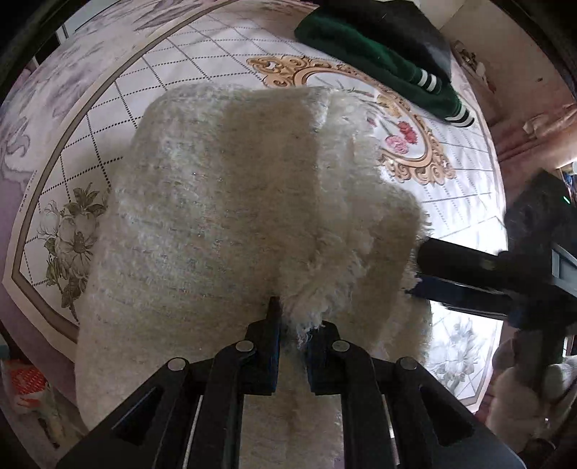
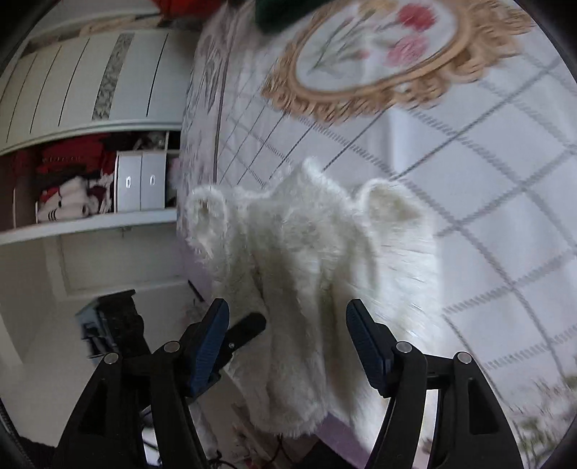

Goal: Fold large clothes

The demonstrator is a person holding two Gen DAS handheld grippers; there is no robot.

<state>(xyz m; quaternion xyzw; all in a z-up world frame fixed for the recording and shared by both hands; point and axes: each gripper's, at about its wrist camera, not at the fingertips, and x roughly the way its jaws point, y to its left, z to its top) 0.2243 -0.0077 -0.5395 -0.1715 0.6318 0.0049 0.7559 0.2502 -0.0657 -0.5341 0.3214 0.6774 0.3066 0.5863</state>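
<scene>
A fluffy cream sweater [image 1: 223, 202] lies folded on the quilted bedspread [image 1: 173, 72], with its near part hanging over the bed's edge. My left gripper [image 1: 294, 333] points steeply down and is shut on a tuft at the sweater's near edge. At the right of the left wrist view, my right gripper [image 1: 420, 268] reaches in beside the sweater's right edge. In the right wrist view the sweater [image 2: 306, 259] hangs in soft folds just past my right gripper [image 2: 288, 321], which is open, its blue pads [image 2: 212, 335] clear of the cloth.
A dark green garment with white-striped cuffs [image 1: 378, 54] lies at the bed's far side, under a black one [image 1: 396, 21]. Left of the bed [image 2: 505, 187] stands a white wardrobe [image 2: 90, 93] with stacked clothes on open shelves. A dark object [image 2: 115, 317] sits on the floor below.
</scene>
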